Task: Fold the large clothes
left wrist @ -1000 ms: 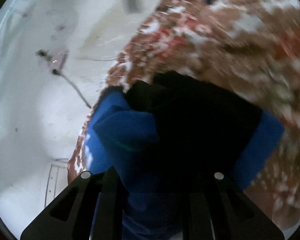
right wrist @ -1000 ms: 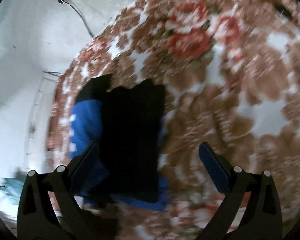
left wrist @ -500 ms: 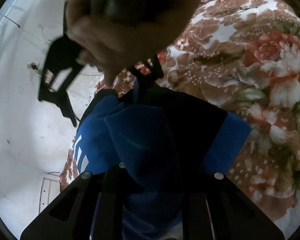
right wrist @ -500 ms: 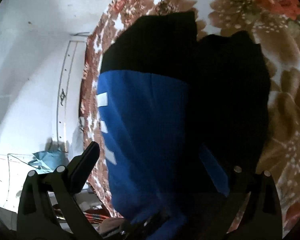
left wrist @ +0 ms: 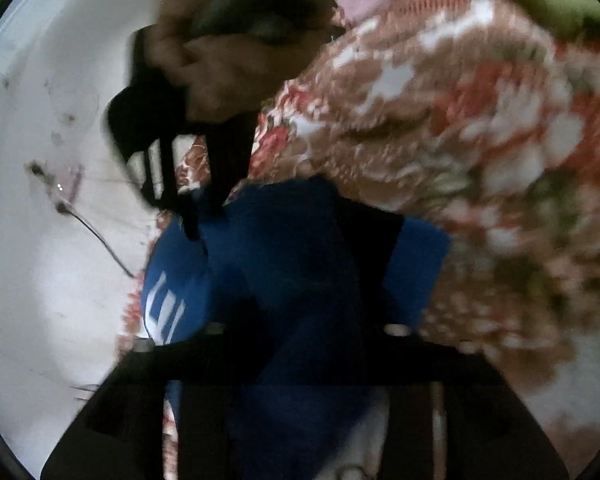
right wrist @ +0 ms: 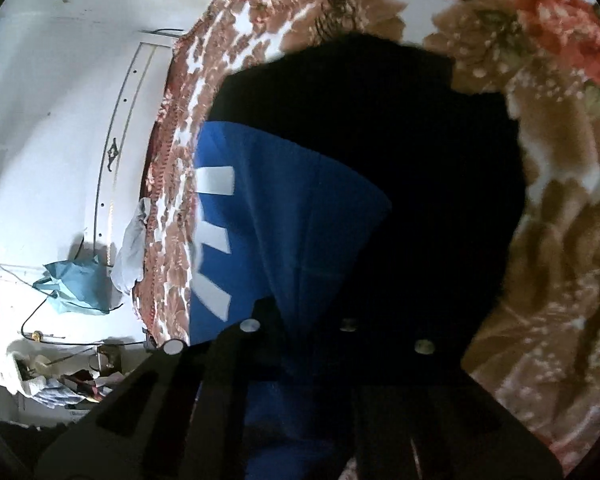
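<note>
A blue and black garment with white stripes (right wrist: 284,232) lies folded on a floral bedspread (right wrist: 560,240). It also shows in the left wrist view (left wrist: 292,264). My left gripper (left wrist: 304,344) is shut on the garment's near edge. My right gripper (right wrist: 300,340) is shut on the garment's blue and black fabric. In the left wrist view the right gripper (left wrist: 196,216) and the hand holding it reach down onto the garment's far left corner.
The bedspread (left wrist: 480,152) fills the right side. A white wall (right wrist: 52,100) and bed frame lie left. A teal cloth (right wrist: 76,284) and clutter sit at lower left. A cable (left wrist: 100,236) runs along the white floor.
My right gripper came in over the garment and closed on it. The left gripper stayed shut on the near edge and shifted with the cloth; the views are blurred by motion.
</note>
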